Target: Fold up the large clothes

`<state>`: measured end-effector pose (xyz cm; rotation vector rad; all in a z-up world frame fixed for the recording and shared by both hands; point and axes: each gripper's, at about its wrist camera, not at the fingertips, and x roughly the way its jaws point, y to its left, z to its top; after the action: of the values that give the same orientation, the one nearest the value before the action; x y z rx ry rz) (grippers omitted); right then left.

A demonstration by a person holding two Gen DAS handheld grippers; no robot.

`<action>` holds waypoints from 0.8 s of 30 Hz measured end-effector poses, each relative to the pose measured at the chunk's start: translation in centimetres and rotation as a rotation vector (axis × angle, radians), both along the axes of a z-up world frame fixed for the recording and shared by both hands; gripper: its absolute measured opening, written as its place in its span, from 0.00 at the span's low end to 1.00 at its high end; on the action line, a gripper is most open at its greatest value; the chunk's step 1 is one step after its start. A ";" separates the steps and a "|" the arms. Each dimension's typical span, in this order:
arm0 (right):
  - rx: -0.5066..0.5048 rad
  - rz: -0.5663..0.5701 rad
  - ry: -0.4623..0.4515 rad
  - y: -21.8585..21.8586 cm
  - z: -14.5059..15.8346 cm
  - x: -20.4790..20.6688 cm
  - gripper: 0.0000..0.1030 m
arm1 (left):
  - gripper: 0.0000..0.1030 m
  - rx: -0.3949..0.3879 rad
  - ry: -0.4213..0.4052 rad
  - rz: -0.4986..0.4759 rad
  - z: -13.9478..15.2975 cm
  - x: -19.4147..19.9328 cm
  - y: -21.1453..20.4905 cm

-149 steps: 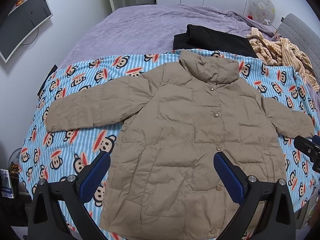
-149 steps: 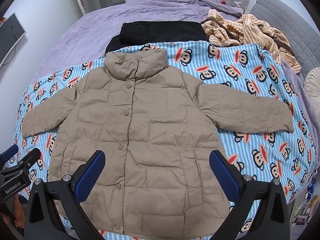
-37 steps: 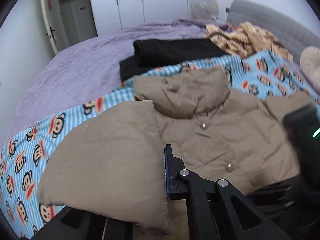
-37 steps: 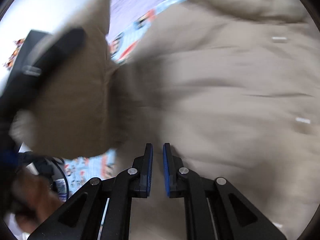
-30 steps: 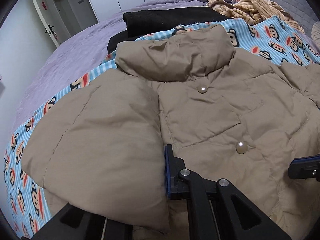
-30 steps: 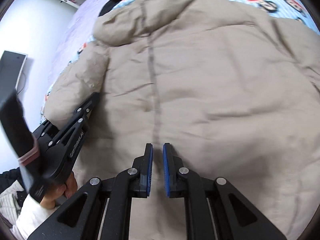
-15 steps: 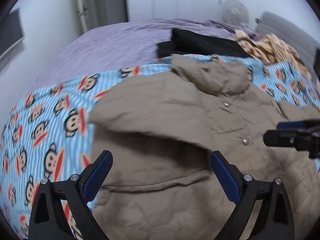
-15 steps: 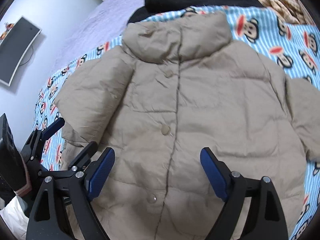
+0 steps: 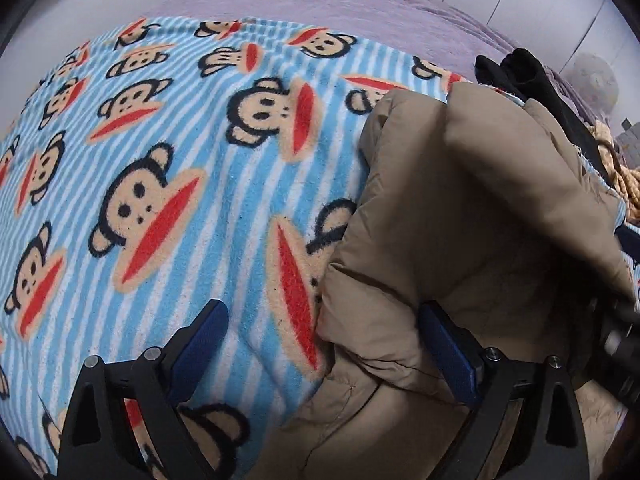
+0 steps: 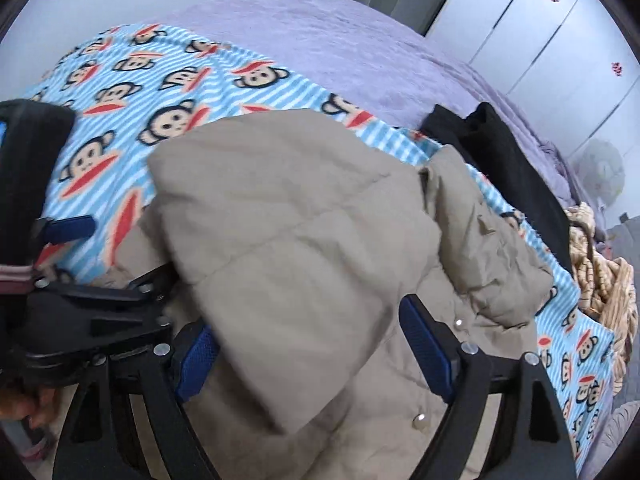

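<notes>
Left wrist: left gripper (image 9: pixel 320 344) wide open | seemingly over jacket (image 9: pixel 460 216) edge

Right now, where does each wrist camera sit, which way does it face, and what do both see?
Left wrist: low above the blue-striped monkey blanket, facing the tan puffer jacket's edge; open left tongs show.
Right wrist: above the folded-over sleeve; open right tongs and left tongs show.
Shared: jacket, blanket, black garment.
</notes>
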<state>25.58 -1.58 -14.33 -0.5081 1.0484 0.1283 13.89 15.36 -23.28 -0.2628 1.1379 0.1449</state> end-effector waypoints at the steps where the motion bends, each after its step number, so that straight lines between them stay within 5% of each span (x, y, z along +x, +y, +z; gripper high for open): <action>1: 0.038 -0.063 -0.012 -1.3 0.4 0.7 0.85 | 0.94 0.024 -0.005 -0.019 0.1 0.0 -0.4; 5: 0.182 -0.345 -0.054 -9.5 1.7 2.0 0.85 | 0.94 0.039 -0.011 -0.036 0.2 0.1 -0.8; 8: 0.407 -0.530 0.006 -16.4 1.0 1.4 0.85 | 0.94 0.040 -0.006 -0.047 0.3 0.4 -0.9; 10: 0.558 -0.630 0.078 -20.1 -0.5 0.5 0.85 | 0.85 0.020 -0.006 -0.061 1.2 0.6 -0.9; 11: 0.621 -0.672 0.112 -21.7 -1.0 -0.1 0.85 | 0.72 -0.005 -0.016 -0.072 1.9 0.7 -0.7; 18: 0.917 -0.763 0.156 -27.8 -1.4 -2.5 0.84 | 0.69 -0.031 -0.111 -0.131 5.4 4.9 0.0; 19: 0.935 -0.772 0.179 -28.1 -1.8 -1.8 0.79 | 0.69 -0.027 -0.112 -0.134 5.3 5.7 -0.3; 23: 0.918 -0.716 0.224 -28.2 -2.8 0.2 0.20 | 0.69 0.062 -0.056 -0.124 2.8 7.3 -2.1; 24: 0.846 -0.679 0.232 -27.7 -3.1 0.7 0.20 | 0.69 0.066 -0.037 -0.123 1.8 7.4 -2.3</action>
<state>26.31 -29.28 -17.42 0.6442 1.2264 0.0175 21.29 13.10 -21.51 -0.1361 1.1077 0.0682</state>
